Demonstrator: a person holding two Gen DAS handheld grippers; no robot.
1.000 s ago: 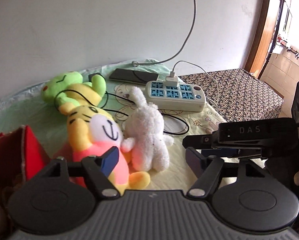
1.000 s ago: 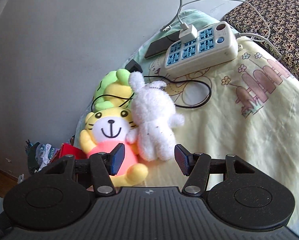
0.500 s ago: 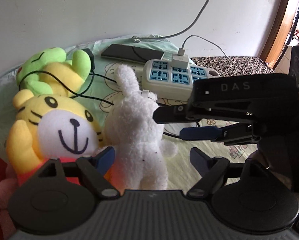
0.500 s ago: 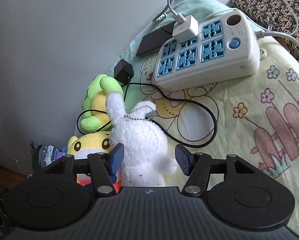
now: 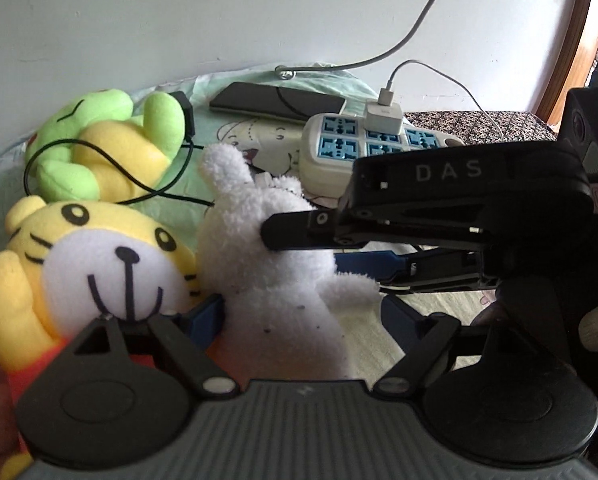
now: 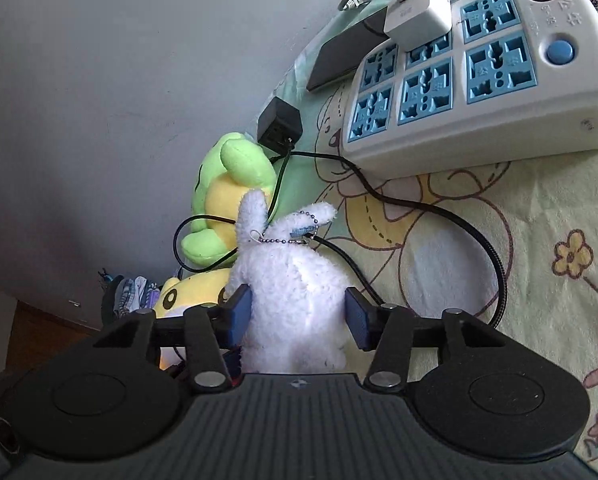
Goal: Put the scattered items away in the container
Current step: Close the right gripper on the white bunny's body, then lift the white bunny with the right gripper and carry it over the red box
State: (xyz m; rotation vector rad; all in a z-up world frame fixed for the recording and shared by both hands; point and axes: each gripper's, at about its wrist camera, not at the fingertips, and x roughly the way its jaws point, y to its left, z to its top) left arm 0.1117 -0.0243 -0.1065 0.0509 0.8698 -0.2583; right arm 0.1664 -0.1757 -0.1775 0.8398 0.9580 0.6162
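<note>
A white plush rabbit point(image 5: 275, 264) lies on the bed sheet, also in the right wrist view point(image 6: 295, 300). My right gripper point(image 6: 297, 316) is open with its pads on either side of the rabbit's body; it shows from the side in the left wrist view point(image 5: 299, 240). My left gripper point(image 5: 303, 316) is open, low over the rabbit's lower body. A yellow tiger plush point(image 5: 79, 264) lies left of the rabbit and a green and yellow plush point(image 5: 107, 148) behind it. The container is out of view.
A white and blue power strip point(image 6: 479, 68) with a white charger point(image 6: 417, 12) lies behind the toys. A black cable point(image 6: 439, 216) loops over the sheet and the green plush. A dark phone point(image 5: 277, 102) lies by the wall. A patterned blanket point(image 5: 479, 128) is at the right.
Both grippers moved forward and down onto the rabbit. The right gripper's pads now straddle the rabbit's body. The red object at the left edge left the view.
</note>
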